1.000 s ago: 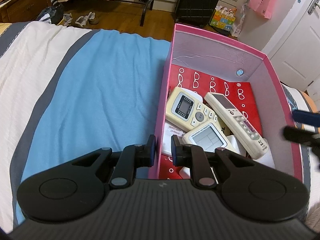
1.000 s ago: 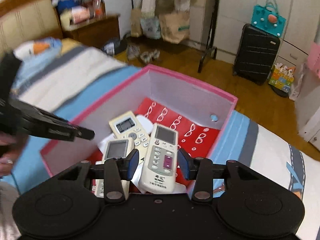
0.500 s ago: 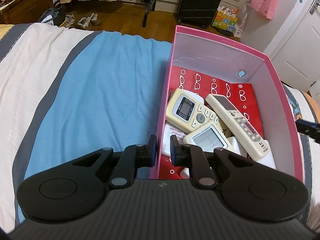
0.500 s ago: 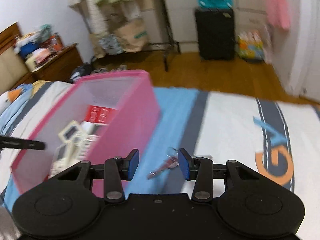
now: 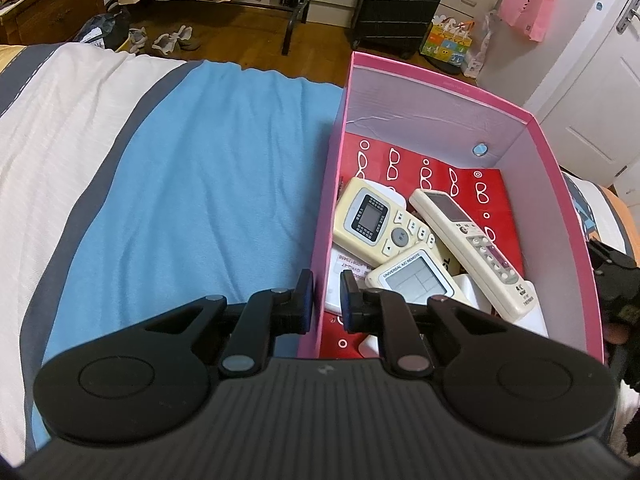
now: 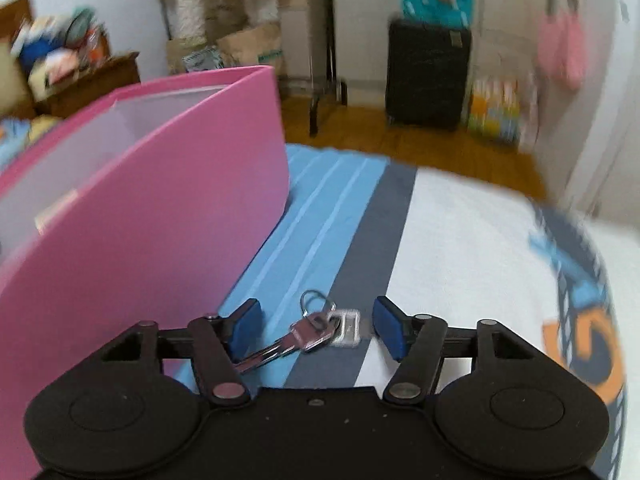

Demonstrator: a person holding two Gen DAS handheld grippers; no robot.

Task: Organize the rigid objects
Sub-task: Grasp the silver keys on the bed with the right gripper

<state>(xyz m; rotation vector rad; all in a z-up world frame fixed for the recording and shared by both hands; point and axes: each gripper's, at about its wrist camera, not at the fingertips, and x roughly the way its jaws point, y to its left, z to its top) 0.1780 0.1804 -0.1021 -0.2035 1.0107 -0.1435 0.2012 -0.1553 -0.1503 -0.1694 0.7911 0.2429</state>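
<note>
Beside pink box [image 6: 160, 240], keys [image 6: 308, 332] between opening right tool [image 6: 316, 328], bedspread [image 6: 460, 260] beneath.

Left of your right gripper [image 6: 316, 330]: pink box [image 6: 168, 240] wall rises close, blocking you.
Ahead, right: open bedspread [image 6: 460, 248], only keys [image 6: 304, 336] between the opening jaws.
Box interior: remotes [image 5: 420, 248] crowd your near end.

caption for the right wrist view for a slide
Right claw opening over a key set lying on the striped bedspread, beside the pink box.
</note>
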